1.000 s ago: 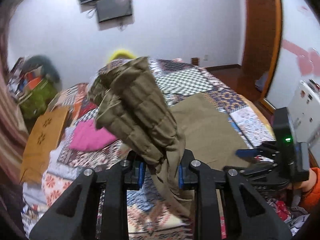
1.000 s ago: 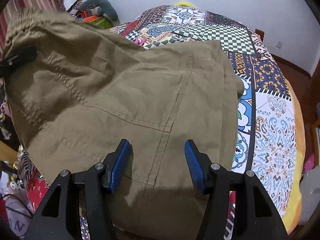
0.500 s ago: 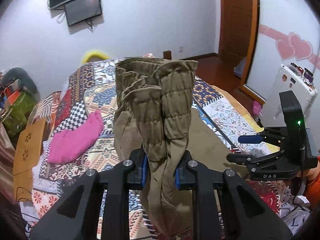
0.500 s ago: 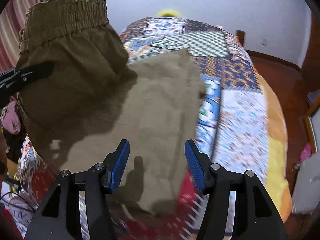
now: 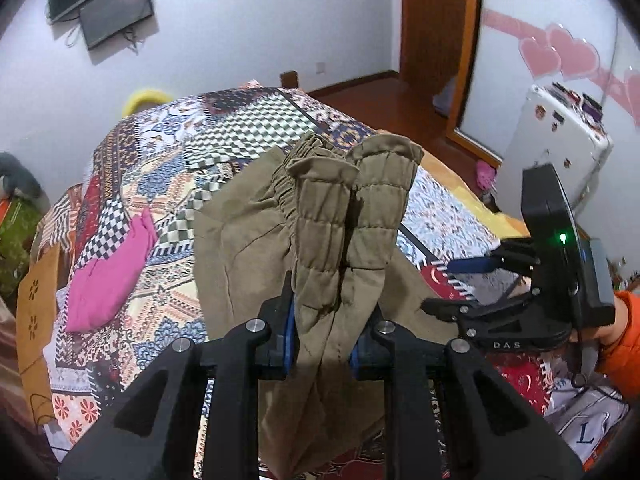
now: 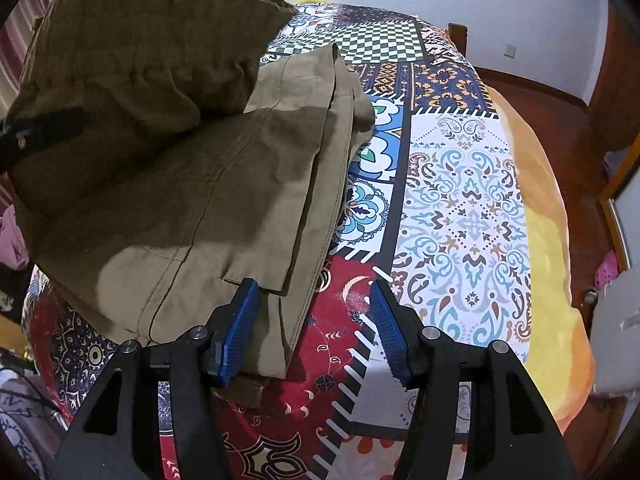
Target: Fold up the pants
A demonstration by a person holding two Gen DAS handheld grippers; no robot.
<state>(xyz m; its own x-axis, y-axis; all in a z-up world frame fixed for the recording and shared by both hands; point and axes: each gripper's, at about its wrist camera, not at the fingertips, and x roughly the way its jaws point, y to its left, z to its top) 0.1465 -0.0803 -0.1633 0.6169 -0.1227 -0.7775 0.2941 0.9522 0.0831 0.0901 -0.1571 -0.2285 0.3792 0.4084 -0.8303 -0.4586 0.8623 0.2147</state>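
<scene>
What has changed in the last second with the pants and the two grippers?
The left gripper has carried the elastic waistband over the pants, so the lifted part now hangs above the folded lower part. The right gripper, earlier over the fabric, is now at its right edge. Unchanged: left shut on the waistband, right open, pink cloth on the bed.

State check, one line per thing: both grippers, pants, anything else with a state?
Left gripper: shut on the waistband.
Right gripper: open, holding nothing.
Olive-brown cotton pants: partly folded, waistband end lifted, rest flat on bed.
Pink garment: crumpled on patchwork bedspread.
Wall-mounted TV: off.
</scene>
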